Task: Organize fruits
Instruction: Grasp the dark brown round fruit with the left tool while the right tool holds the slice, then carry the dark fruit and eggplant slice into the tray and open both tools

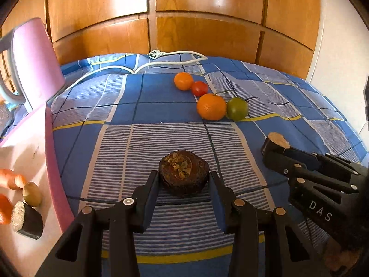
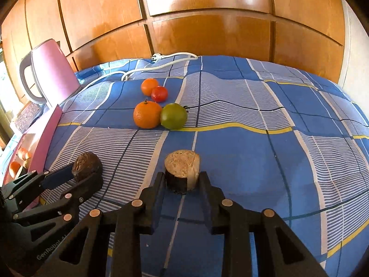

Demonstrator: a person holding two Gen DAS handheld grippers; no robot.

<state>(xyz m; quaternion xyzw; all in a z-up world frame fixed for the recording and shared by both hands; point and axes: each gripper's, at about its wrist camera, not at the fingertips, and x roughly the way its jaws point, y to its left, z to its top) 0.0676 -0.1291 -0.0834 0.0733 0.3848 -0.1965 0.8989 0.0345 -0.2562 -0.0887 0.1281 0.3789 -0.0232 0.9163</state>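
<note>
Fruits lie on the bed [image 1: 161,106]: two oranges [image 1: 211,106], a red one [image 1: 199,88] and a green one [image 1: 237,108], well ahead of our tongs. Our left tongs [image 1: 184,180] grip a dark brown fruit [image 1: 183,172]. Our right tongs [image 2: 182,180] are closed on a dark cut piece [image 2: 182,169] with pale top.

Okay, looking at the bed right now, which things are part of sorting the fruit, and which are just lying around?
Part of the job:
- dark brown round fruit in the left gripper
- dark-skinned cut piece with pale face in the right gripper
- two oranges, red tomato, green round fruit
- pink box holding fruit

Just lying about:
- pink electric kettle
- white power cord
</note>
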